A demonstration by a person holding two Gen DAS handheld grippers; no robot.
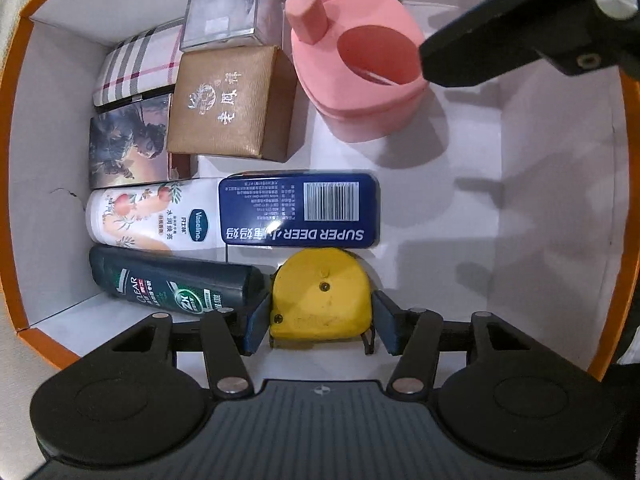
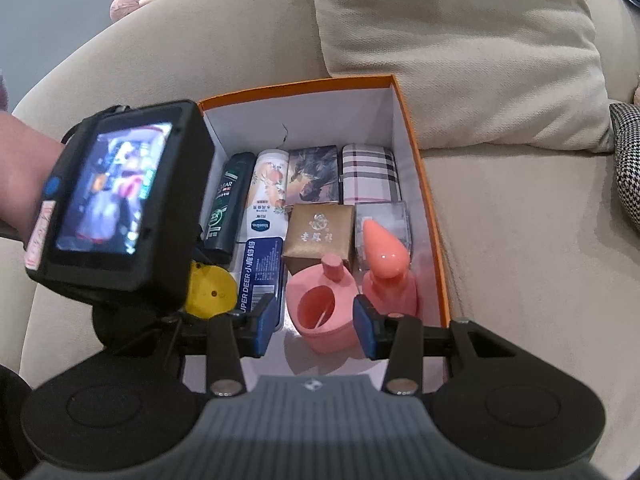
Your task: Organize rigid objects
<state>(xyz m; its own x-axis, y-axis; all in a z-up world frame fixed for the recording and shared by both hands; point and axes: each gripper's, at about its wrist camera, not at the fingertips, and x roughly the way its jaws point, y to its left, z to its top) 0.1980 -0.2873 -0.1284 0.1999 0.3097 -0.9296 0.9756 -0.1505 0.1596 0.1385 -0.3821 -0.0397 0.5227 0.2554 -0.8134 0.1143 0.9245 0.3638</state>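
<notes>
- The left gripper (image 1: 320,314) is down inside the orange box (image 1: 24,184), pointing steeply at the floor of it.
- The yellow tape measure (image 1: 320,296) sits between its fingers (image 1: 256,320); the left pad looks to be touching the case, while a thin gap shows at the right pad, so the fingers are apart and not clamped.
- The tape measure lies on the box floor, just beside the dark shampoo bottle (image 1: 168,284) and right under the blue tin (image 1: 300,210).
- Along the wall there is a neat row: the shampoo, a white lotion tube (image 1: 152,216), a picture box (image 1: 124,144), a plaid case (image 1: 140,64).
- A brown gift box (image 1: 228,100) and a clear box (image 1: 228,12) sit next to that row.
- The right gripper (image 2: 314,326) hovers over the near end of the box, above the pink cup (image 2: 320,312), fingers apart, with nothing held.
- A pink cone-shaped piece (image 2: 384,256) stands upright beside the cup.
- The box rests on a beige sofa (image 2: 520,240), with a cushion (image 2: 460,40) behind it.
</notes>
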